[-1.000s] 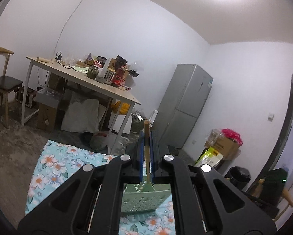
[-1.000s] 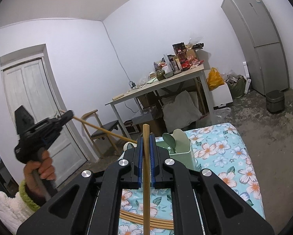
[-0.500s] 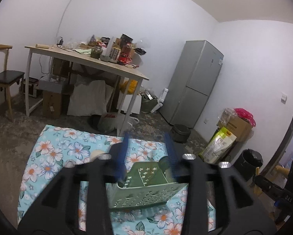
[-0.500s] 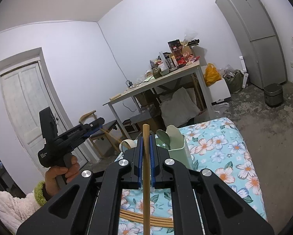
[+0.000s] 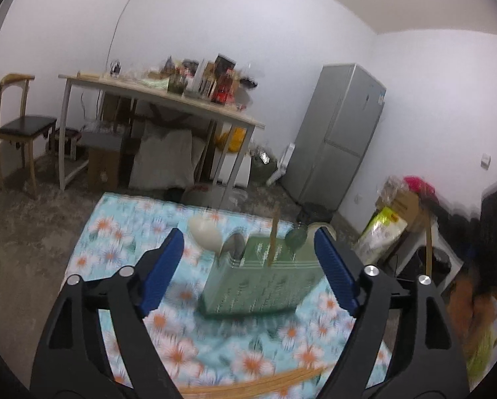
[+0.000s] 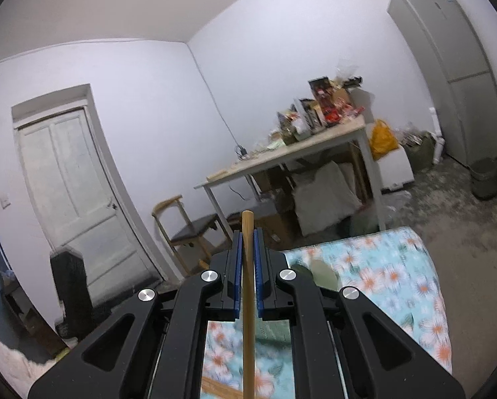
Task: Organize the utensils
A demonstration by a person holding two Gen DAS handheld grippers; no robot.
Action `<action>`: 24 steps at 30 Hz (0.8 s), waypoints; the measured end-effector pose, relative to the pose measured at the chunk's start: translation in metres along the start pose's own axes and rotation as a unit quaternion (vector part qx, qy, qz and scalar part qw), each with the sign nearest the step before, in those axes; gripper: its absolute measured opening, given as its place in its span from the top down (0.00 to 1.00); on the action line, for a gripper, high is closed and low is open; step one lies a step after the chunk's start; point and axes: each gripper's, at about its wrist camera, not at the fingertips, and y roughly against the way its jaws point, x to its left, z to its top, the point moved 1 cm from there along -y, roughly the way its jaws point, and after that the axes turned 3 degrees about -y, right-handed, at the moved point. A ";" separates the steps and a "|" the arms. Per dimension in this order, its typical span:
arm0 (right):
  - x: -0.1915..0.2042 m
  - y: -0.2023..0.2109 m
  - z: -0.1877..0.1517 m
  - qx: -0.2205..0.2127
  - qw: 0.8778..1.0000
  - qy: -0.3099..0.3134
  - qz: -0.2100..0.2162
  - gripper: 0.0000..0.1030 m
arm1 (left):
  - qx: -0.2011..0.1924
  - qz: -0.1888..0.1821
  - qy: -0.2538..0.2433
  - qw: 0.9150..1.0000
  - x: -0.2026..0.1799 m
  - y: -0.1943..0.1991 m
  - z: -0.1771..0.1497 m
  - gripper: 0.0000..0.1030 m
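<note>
A green utensil caddy (image 5: 265,282) stands on the floral cloth (image 5: 122,242). One wooden chopstick (image 5: 272,239) stands upright in it, with spoons (image 5: 230,244) beside. My left gripper (image 5: 248,266) is open and empty, just in front of the caddy. More chopsticks (image 5: 258,384) lie on the cloth at the near edge. My right gripper (image 6: 247,256) is shut on a wooden chopstick (image 6: 247,299), held over the cloth; the caddy's top (image 6: 321,274) shows partly behind its fingers.
A cluttered table (image 5: 168,94) and a chair (image 5: 19,126) stand behind the cloth, a grey fridge (image 5: 338,133) to the right. A door (image 6: 72,193) and a bin (image 6: 486,178) show in the right wrist view.
My left gripper has opened and let go of its chopstick, which now stands in the caddy, and has tilted down. The right gripper still holds its chopstick and has swung left.
</note>
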 end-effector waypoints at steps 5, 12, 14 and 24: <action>0.018 -0.039 0.037 -0.024 0.999 0.021 0.025 0.93 | 0.055 0.006 0.025 0.998 0.022 0.010 -0.040 0.19; 0.032 -0.106 0.070 -0.056 0.997 0.044 0.033 0.93 | 0.091 0.018 0.049 0.995 0.044 0.027 -0.079 0.15; 0.031 -0.121 0.073 -0.061 0.997 0.045 0.033 0.93 | 0.092 0.024 0.052 0.994 0.046 0.032 -0.085 0.15; 0.008 -0.192 0.047 -0.026 0.998 0.056 -0.017 0.93 | 0.085 0.050 0.056 0.994 0.063 0.050 -0.090 0.15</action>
